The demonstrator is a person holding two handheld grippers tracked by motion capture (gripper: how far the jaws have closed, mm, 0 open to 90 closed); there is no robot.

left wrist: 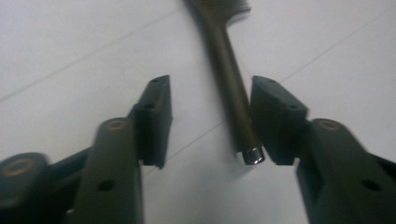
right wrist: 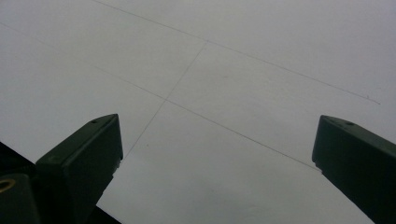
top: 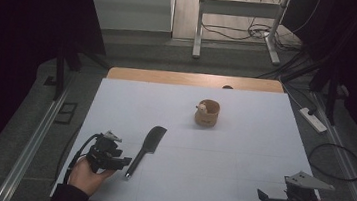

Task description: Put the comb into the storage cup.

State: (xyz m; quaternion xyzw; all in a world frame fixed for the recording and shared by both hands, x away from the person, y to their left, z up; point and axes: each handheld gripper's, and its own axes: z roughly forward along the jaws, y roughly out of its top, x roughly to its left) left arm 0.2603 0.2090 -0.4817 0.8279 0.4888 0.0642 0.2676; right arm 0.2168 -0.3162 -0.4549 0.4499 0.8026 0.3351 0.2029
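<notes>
Black comb (top: 148,146) is lying flat on the white table (top: 221,150), well apart from the wooden cup (top: 208,113); the left gripper (top: 122,163) is standing apart beside the comb's handle end, not pressing it; the right gripper (top: 262,200), far from the comb, is gaping wide and holding nothing.

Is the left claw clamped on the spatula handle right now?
No. In the left gripper view the left claw stands open, and the spatula handle lies on the table between its jaws, with a clear gap on one side.
</notes>
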